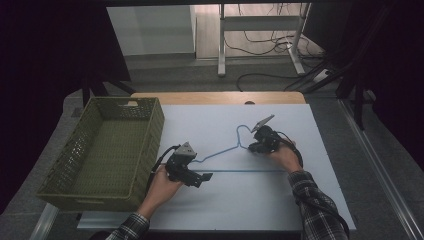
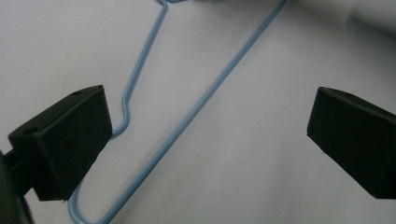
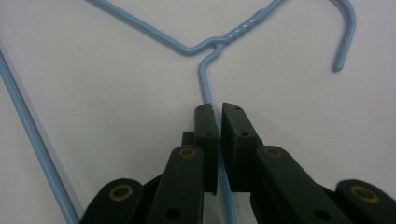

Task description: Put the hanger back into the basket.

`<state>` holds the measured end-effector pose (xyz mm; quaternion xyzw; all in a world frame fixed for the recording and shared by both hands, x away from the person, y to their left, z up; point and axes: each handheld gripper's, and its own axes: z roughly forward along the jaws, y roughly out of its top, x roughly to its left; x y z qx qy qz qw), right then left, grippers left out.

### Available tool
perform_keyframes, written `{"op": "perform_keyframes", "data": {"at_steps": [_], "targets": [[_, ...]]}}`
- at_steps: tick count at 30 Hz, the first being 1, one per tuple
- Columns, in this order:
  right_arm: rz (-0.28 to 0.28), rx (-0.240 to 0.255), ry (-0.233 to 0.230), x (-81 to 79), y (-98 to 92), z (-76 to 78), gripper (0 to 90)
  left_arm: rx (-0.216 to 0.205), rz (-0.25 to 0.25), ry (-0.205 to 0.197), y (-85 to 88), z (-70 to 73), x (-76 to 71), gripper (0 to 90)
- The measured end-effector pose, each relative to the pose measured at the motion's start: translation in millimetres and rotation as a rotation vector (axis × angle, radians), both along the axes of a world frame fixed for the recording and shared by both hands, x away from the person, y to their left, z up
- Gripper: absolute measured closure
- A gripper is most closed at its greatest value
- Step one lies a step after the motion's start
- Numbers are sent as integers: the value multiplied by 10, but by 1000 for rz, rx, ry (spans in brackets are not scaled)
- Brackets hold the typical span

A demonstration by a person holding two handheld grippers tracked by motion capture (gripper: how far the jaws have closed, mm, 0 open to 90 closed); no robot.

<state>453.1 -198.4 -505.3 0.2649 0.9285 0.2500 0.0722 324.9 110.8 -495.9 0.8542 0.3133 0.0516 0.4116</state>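
Observation:
A light-blue wire hanger [image 1: 240, 171] lies flat on the white table top [image 1: 325, 200], its hook [image 1: 243, 128] pointing away from me. My right gripper [image 1: 251, 147] is shut on the sloping wire just below the twisted neck. In the right gripper view the wire [image 3: 154, 35] runs between the closed jaws of the right gripper [image 3: 218, 112]. My left gripper [image 1: 205, 177] hovers at the hanger's left corner with its jaws wide open. In the left gripper view the left gripper [image 2: 208, 112] straddles the hanger's bar [image 2: 187, 126], with the bent corner beside one fingertip [image 2: 70, 135].
An olive-green plastic basket [image 1: 150, 145] stands at the table's left edge, close to my left hand. Beyond the far edge are desk legs [image 1: 220, 40] and loose cables [image 1: 265, 47] on the floor. The table's right half is bare white surface.

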Motion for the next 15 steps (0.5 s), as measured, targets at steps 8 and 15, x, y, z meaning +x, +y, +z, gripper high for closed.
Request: {"op": "perform_keyframes", "data": {"at_steps": [8, 15], "targets": [[40, -4, -38, -44, 19, 43, 870, 22, 10, 16, -66, 45, 76, 12], [53, 10, -71, -110, 41, 120, 871, 26, 15, 34, -93, 60, 208, 24]]}}
